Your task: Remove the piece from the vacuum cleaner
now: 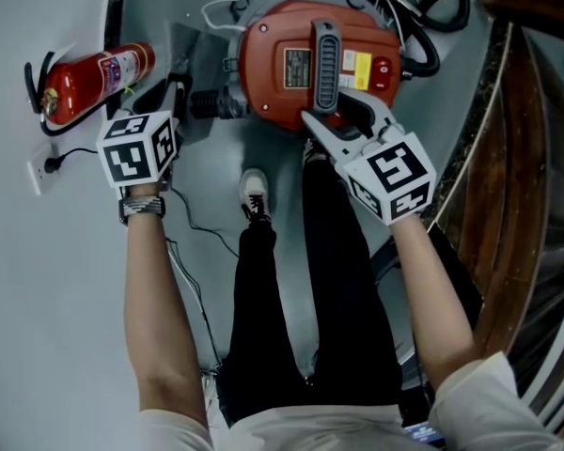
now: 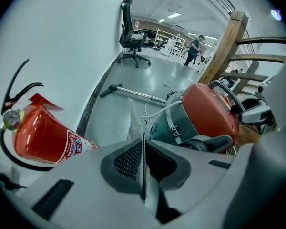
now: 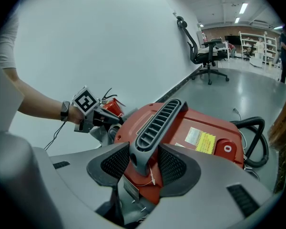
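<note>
A red vacuum cleaner [image 1: 282, 64] stands on the floor in front of my feet, with a grey ribbed handle [image 1: 325, 59] across its top. My right gripper [image 1: 343, 125] is shut on the near end of that handle [image 3: 155, 123], with a pad on each side. My left gripper [image 1: 174, 92] sits at the vacuum's left side, next to its black ribbed port [image 1: 207, 103]. In the left gripper view its jaws [image 2: 143, 161] are pressed together on a thin translucent piece [image 2: 133, 120] that sticks up from between the pads. The vacuum body [image 2: 209, 113] lies to the right of it.
A red fire extinguisher [image 1: 89, 81] lies against the wall at left, near a wall socket [image 1: 42, 167] with a cord. A black hose [image 1: 423, 26] loops behind the vacuum. A wooden stair rail [image 1: 508, 186] runs along the right. My shoe [image 1: 254, 191] is just below the vacuum.
</note>
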